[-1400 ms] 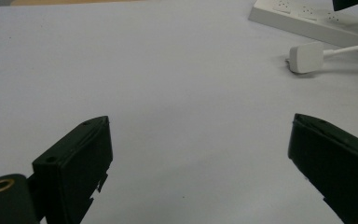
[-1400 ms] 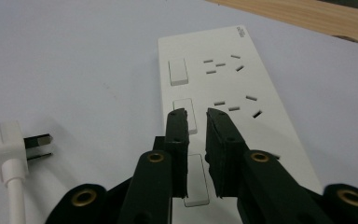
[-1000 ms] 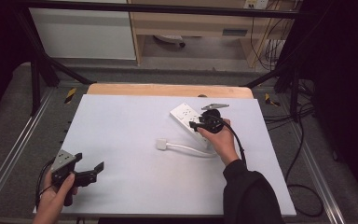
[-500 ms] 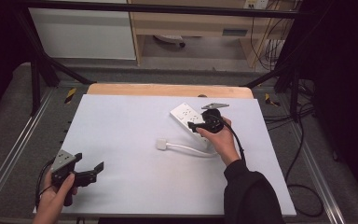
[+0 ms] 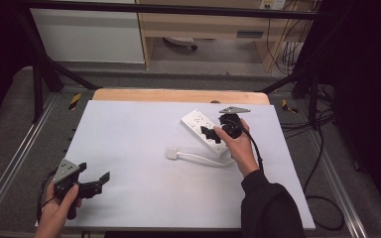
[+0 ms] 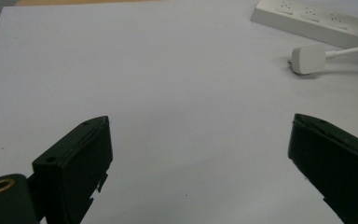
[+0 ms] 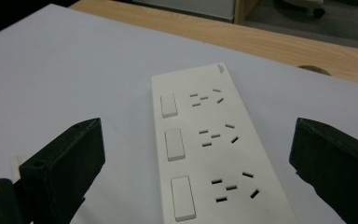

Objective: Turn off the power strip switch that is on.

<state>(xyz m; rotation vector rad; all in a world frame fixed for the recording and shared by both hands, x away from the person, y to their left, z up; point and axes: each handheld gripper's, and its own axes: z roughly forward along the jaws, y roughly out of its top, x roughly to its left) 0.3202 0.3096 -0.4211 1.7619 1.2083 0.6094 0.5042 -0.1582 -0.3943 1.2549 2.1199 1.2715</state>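
I am holding the right tongs (image 5: 209,133) over the long white plastic power strip (image 5: 204,128), which is lying flat on the pale grey bench (image 5: 144,144) toward its far right part, just in front of the bare wooden edge strip (image 5: 178,95). Their jaws have just been opening and are now standing wide apart, one on either side of the strip, with neither pad pressing on it. In the right gripper view I am looking straight down the strip (image 7: 212,149) at its three rocker switches (image 7: 175,144) and three sets of socket slots. Its white cord is trailing across the bench to a flat white plug (image 5: 172,153) lying just beside the strip's near end. I am keeping the left tongs (image 5: 93,179) low at the near left corner, well apart from the strip, jaws spread and gripping nothing.
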